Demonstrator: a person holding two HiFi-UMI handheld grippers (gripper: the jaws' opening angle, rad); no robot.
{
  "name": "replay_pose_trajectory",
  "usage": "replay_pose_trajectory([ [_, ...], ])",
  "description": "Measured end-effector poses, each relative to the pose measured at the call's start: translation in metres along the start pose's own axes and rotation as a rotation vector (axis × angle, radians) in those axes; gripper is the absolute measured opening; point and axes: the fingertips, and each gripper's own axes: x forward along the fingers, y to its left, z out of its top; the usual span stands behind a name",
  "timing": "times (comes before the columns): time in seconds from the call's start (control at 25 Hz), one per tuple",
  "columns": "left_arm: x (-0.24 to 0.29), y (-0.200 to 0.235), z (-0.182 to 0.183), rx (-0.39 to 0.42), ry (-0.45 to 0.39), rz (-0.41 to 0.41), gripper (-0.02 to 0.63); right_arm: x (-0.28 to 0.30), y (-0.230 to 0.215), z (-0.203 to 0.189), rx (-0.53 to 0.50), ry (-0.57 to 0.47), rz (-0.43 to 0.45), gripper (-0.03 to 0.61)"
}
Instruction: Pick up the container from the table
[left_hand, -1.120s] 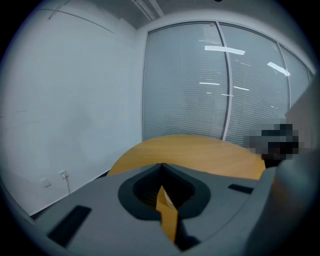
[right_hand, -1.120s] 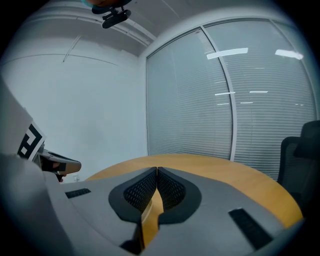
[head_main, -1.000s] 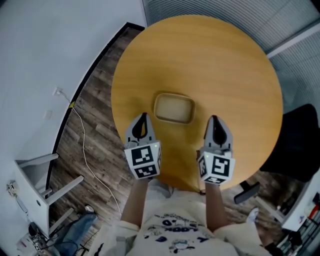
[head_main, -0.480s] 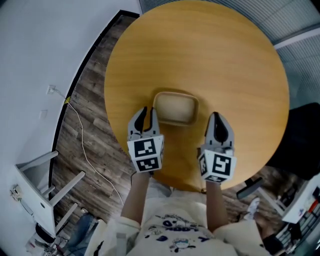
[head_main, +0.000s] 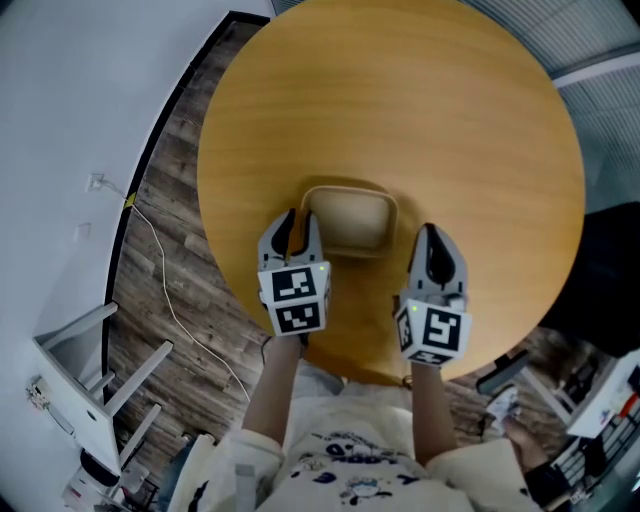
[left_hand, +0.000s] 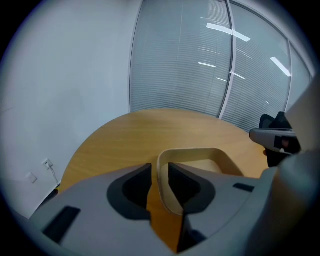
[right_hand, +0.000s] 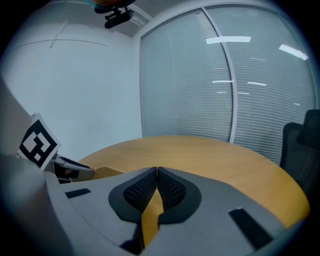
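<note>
Left tongs (left_hand: 159, 172) spread, straddling left rim wall of beige container (head_main: 347, 218) near surface (head_main: 400, 100) front edge. Right tongs (right_hand: 156, 172) pressed together, empty, hovering beside container's right side.

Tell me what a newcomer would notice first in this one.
The shallow tan container near the person's edge of the round wooden table draws the eye. The left gripper straddles its near-left wall, jaws apart; the right gripper hovers beside it, jaws together and empty.

L gripper (head_main: 302, 222), R gripper (head_main: 430, 236): grey; cream tee (head_main: 345, 455)
</note>
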Motion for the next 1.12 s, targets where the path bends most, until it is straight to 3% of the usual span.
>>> replay_pose_trajectory([
  [0.28, 0.019, -0.001, -0.016, -0.012, 0.07, 0.011, 0.084, 0.01, -0.004, -0.01, 0.004, 0.017, 0.004, 0.002],
  [0.44, 0.019, 0.003, -0.019, -0.049, 0.075, 0.016, 0.025, 0.012, -0.004, -0.009, 0.001, 0.017, 0.009, 0.002],
  [0.76, -0.003, 0.006, 0.001, -0.091, 0.014, 0.015, 0.017, 0.001, -0.002, 0.006, 0.013, -0.01, 0.001, 0.002],
  [1.12, -0.055, 0.012, 0.054, -0.127, -0.14, 0.022, 0.017, -0.023, 0.0, 0.049, -0.005, -0.122, 0.004, 0.002],
])
